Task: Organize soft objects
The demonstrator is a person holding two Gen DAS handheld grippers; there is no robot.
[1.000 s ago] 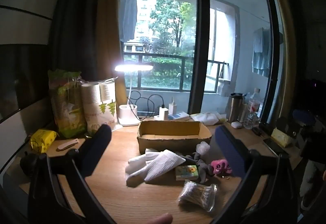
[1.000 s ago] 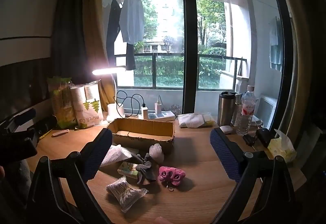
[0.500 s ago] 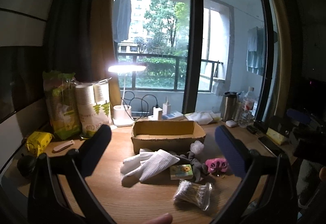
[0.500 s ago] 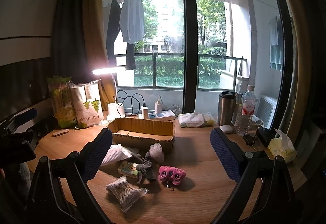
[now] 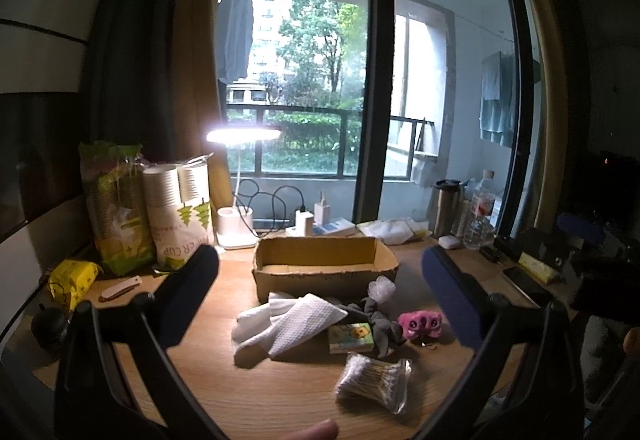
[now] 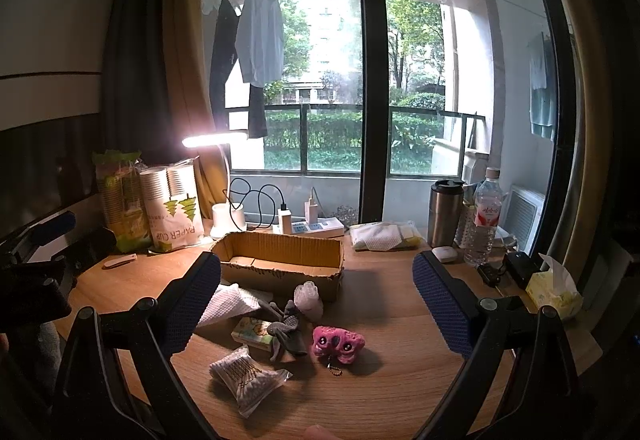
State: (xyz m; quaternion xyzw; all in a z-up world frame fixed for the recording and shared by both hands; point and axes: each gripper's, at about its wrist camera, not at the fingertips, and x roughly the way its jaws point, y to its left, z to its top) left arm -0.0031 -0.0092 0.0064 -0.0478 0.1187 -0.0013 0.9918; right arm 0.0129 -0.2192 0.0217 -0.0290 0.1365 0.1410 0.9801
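Observation:
An open cardboard box (image 5: 325, 272) (image 6: 280, 260) stands mid-table. In front of it lie a white cloth (image 5: 286, 322) (image 6: 228, 304), a grey sock (image 5: 380, 324) (image 6: 286, 332), a pink plush keychain (image 5: 420, 324) (image 6: 338, 344), a small picture pack (image 5: 351, 338) (image 6: 256, 332), a bag of cotton swabs (image 5: 374, 380) (image 6: 248, 380) and a clear wrapped bundle (image 6: 308, 298). My left gripper (image 5: 320, 280) and right gripper (image 6: 316, 284) both hover open above the near table edge, holding nothing.
At the back left stand paper-cup packs (image 5: 176, 216) and a lit desk lamp (image 5: 240, 200). A power strip (image 6: 312, 228), a steel tumbler (image 6: 444, 214), a water bottle (image 6: 486, 216) and a tissue pack (image 6: 554, 290) line the back and right. A yellow packet (image 5: 72, 276) lies far left.
The left wrist view has shifted: the box and the pile now sit further left in it and a little lower. The right wrist view is nearly unchanged. Both grippers stay open.

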